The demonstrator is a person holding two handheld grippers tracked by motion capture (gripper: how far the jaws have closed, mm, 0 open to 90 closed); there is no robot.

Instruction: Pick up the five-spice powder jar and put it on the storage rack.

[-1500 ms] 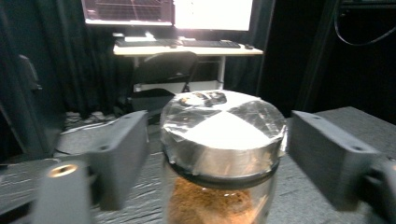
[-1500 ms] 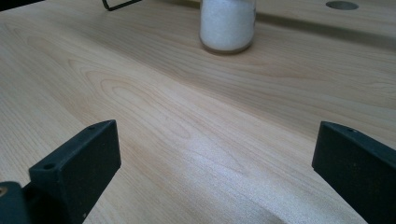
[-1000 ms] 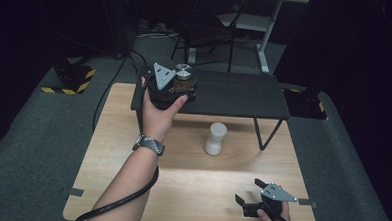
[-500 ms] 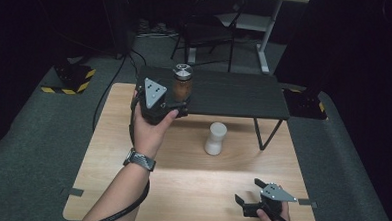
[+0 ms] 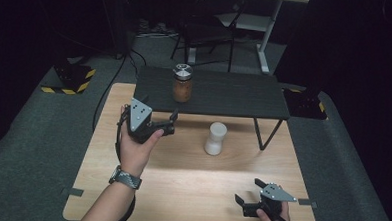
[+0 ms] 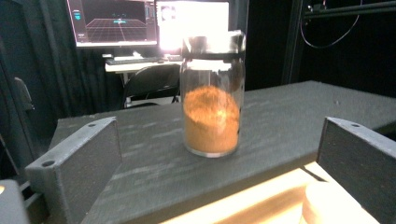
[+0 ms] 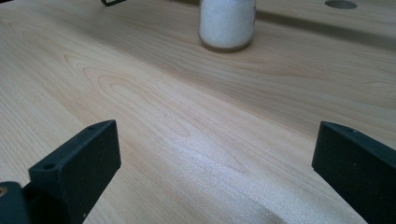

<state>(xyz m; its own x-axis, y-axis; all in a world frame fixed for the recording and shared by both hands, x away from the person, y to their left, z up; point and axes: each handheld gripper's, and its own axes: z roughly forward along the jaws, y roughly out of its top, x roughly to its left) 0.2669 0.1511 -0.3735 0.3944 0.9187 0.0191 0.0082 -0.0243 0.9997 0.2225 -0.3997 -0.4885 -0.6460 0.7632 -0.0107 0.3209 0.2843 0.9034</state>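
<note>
Left gripper [image 5: 159,123] sits left of centre in the high view, jaws spread wide and empty, aimed up-frame at the spice jar [image 5: 182,83]. The jar stands on the black shelf [image 5: 244,95], upper centre of the frame, near the shelf's left front part. In the left gripper view the jar [image 6: 212,95] is dead centre between the 2 jaws but farther off, well apart from both.

Step in hand, as I judge it: the jar is placed and the gripper is clear, so the job is a clean retreat. Pull straight back along the jaw line, keep the jaws wide, no sideways swing, no lifting under the shelf edge. A tall narrow jar tips easily if clipped.

Jar orientation: upright, long axis vertical, metal lid up, base flat on the shelf. Brown powder fills the lower part and slopes a little. No lean visible.

Right gripper [image 5: 254,199] is in the lower right of the high view, resting low over the wooden table [image 5: 180,190], jaws apart, holding nothing. The white jar [image 5: 216,138] stands upright at mid-frame on the table, in front of the shelf; the right gripper view has it [image 7: 227,23] at top centre, well apart from the jaws.
</note>
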